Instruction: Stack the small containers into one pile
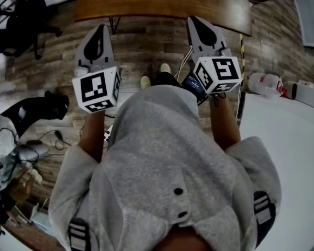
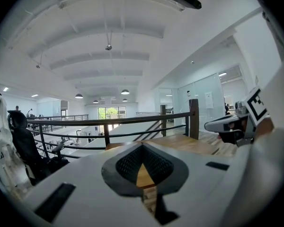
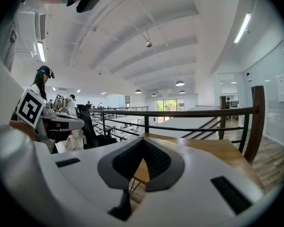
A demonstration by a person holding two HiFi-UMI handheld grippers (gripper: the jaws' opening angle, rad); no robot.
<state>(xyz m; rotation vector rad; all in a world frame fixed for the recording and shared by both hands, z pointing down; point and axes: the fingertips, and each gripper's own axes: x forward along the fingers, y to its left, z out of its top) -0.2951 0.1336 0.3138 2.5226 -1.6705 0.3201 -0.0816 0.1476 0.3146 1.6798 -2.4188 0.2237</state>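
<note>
The wooden surface (image 1: 162, 1) is lying just ahead of and below both sets of fingers. The left gripper (image 2: 143, 146) and right gripper (image 3: 143, 142) are hovering side by side, fingers pressed together on nothing. No small containers are showing in any view, so the hands could be nearing loose containers or leaving a finished pile.

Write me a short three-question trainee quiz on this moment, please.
1. True or false: small containers are visible in the head view.
2. The left gripper has its jaws: A) wide apart, B) together and empty, C) shut on a container.
3. What piece of furniture lies ahead of the right gripper?
Key: 1 false; 2 B; 3 the wooden table.
</note>
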